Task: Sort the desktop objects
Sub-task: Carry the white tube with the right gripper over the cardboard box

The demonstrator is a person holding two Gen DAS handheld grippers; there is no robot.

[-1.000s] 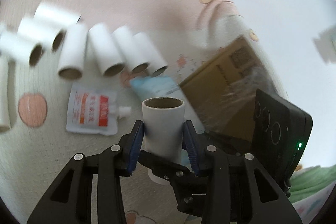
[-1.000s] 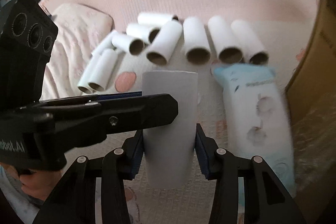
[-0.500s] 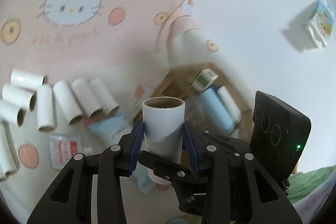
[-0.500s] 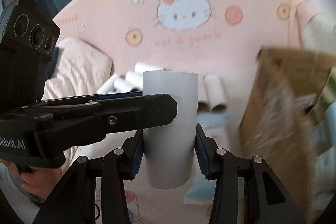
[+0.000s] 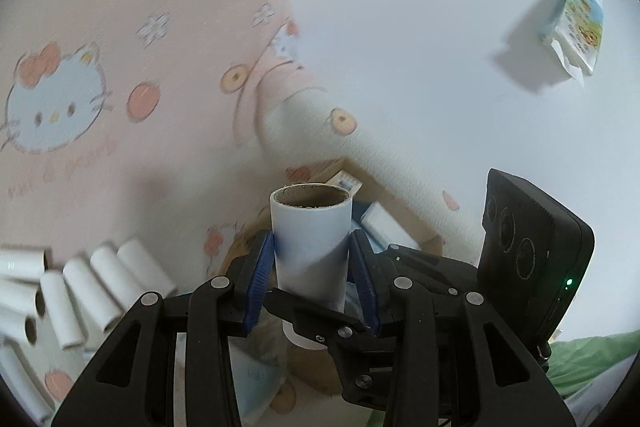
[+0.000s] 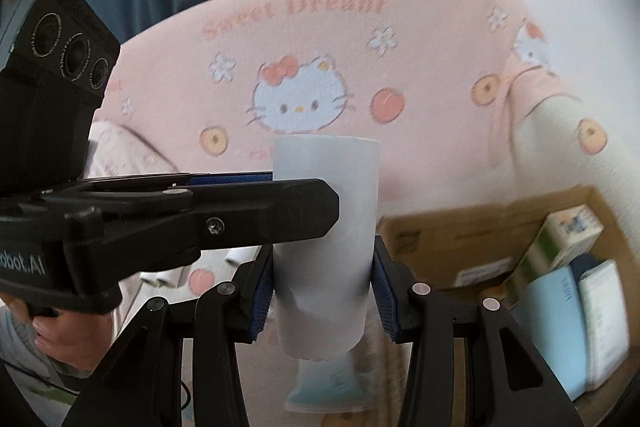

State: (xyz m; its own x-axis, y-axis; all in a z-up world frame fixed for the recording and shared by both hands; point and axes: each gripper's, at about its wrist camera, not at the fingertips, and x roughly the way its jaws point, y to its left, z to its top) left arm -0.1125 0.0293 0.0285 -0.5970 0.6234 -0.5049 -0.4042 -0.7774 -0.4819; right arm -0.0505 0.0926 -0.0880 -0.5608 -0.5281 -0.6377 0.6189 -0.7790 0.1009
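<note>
A white paper tube [image 5: 310, 223] with a brown cardboard core stands upright between the blue pads of my left gripper [image 5: 310, 241], which is shut on it. My right gripper [image 6: 324, 259] is shut on the same tube [image 6: 326, 187] lower down, and one of its black fingers [image 5: 316, 315] crosses the tube's base in the left wrist view. In the right wrist view the left gripper [image 6: 304, 211] reaches in from the left across the tube. The tube hangs in the air above the pink cartoon-cat blanket [image 6: 320, 39].
Several more white tubes [image 5: 100, 279] lie in a row on the blanket at lower left. An open cardboard box [image 6: 460, 239] with packets inside sits to the right. A blue tissue pack [image 6: 332, 383] lies below the tube. A person's hand [image 6: 60, 339] grips the left handle.
Both grippers have risen together with the tube held between them. The row of tubes has dropped to the lower left, and the open box and the white wall have come into view.
</note>
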